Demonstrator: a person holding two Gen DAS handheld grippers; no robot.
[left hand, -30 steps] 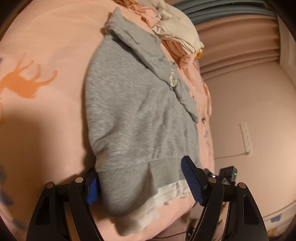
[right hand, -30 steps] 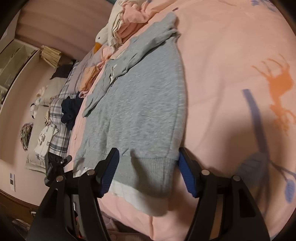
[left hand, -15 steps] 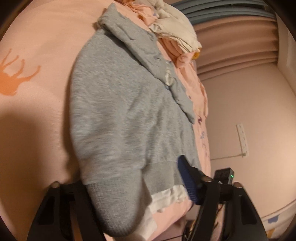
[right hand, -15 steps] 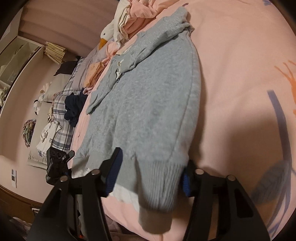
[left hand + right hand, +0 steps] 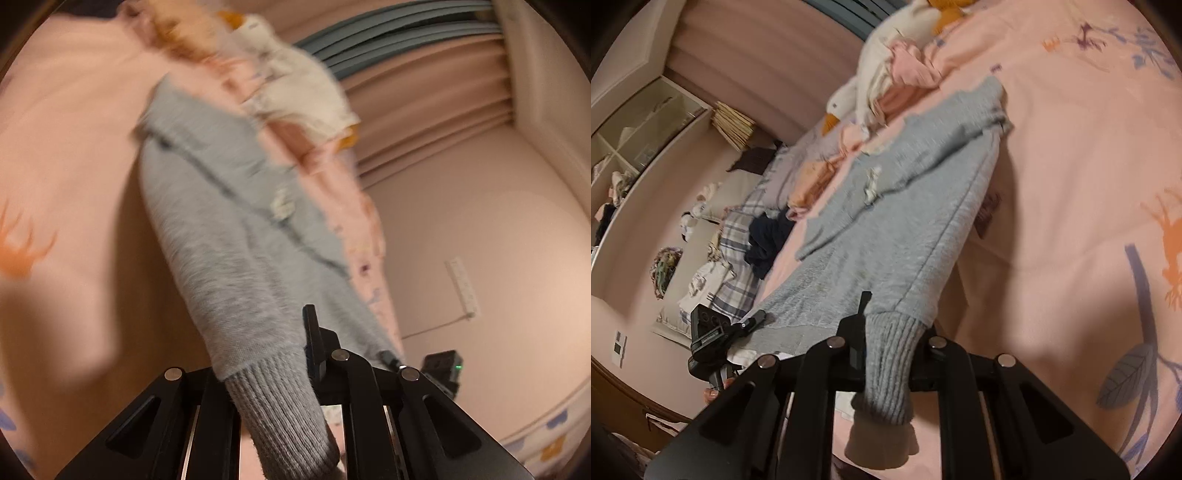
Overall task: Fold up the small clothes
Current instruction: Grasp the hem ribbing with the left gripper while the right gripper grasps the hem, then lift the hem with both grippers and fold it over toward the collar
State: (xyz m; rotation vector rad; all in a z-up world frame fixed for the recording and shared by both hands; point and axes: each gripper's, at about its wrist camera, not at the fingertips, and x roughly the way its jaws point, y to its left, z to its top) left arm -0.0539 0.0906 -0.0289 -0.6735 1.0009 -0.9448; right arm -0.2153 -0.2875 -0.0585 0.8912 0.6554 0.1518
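A small grey knit sweater (image 5: 236, 236) lies on a pink bedspread (image 5: 74, 147) with its ribbed hem toward me. My left gripper (image 5: 269, 369) is shut on one corner of the ribbed hem (image 5: 280, 413) and holds it above the bed. My right gripper (image 5: 894, 350) is shut on the other hem corner (image 5: 890, 369), and the sweater (image 5: 908, 221) stretches away from it, lifted at the near end. A folded sleeve (image 5: 953, 147) lies across the sweater's far part. The left gripper's camera unit (image 5: 709, 336) shows at the left of the right wrist view.
A pile of pink and cream clothes (image 5: 303, 96) and a white goose plush (image 5: 871, 74) lie beyond the sweater. A plaid pillow (image 5: 735, 251) with dark clothing (image 5: 768, 236) sits to the left. A wall with a power strip (image 5: 461, 284) stands to the right of the bed.
Both grippers have closed on the hem corners and lifted them off the bed. The sweater's near end now hangs stretched from the jaws.
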